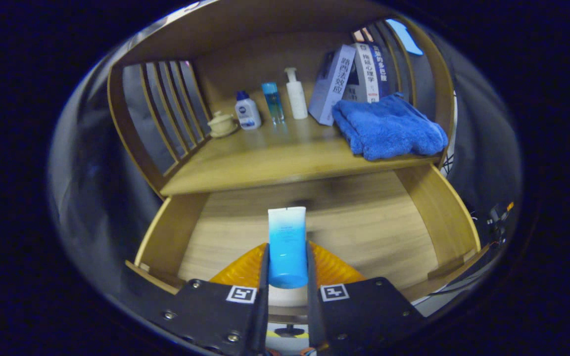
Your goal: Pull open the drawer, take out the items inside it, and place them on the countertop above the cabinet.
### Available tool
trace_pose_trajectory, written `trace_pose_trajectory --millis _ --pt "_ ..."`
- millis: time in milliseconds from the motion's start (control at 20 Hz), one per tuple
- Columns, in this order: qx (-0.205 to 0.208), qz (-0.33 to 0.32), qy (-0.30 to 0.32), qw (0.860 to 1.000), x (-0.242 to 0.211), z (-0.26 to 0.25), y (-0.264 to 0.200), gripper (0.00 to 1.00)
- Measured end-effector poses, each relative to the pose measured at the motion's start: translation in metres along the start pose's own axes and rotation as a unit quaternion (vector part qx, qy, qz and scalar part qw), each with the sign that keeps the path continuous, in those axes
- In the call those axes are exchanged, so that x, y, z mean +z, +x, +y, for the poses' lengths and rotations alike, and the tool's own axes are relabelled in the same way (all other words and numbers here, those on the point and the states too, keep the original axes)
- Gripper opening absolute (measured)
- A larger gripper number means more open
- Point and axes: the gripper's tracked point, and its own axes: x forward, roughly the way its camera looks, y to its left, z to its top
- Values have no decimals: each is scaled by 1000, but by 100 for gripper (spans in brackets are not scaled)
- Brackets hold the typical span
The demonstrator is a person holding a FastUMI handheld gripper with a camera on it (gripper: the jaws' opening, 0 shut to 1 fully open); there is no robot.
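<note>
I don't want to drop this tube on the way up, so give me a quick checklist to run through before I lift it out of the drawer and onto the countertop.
1. Grip: gripper fingers press both sides of the blue tube: ok.
2. Tube upright between the fingers, not tilted: ok.
3. Drawer pulled open, tube clear of its walls: ok.
4. Bare landing spot on the countertop, in front of the bottles and left of the blue towel: ok.
5. Whether the tube's top clears the countertop edge on a straight lift: cannot tell.
6. Other items left in the drawer behind the fingers: cannot tell.
</note>
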Motion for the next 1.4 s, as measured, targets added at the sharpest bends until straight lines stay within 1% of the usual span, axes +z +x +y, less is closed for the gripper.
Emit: trace_pose_trajectory --millis 250,450,550,700,800,950,1200,1400 --pt "16 -74 4 997 60 12 -37 32" --pt "3 -118 -13 993 114 6 -56 32" --pt "-15 -143 -19 989 141 1 -58 32" --pt "-20 -180 -19 983 173 6 -52 32" --pt "-22 -200 -6 980 186 8 -44 32" --pt "-27 -205 -3 978 186 14 -15 32" --pt "-37 -166 -23 985 159 27 55 32" --pt "-45 -135 -18 990 138 32 105 32"
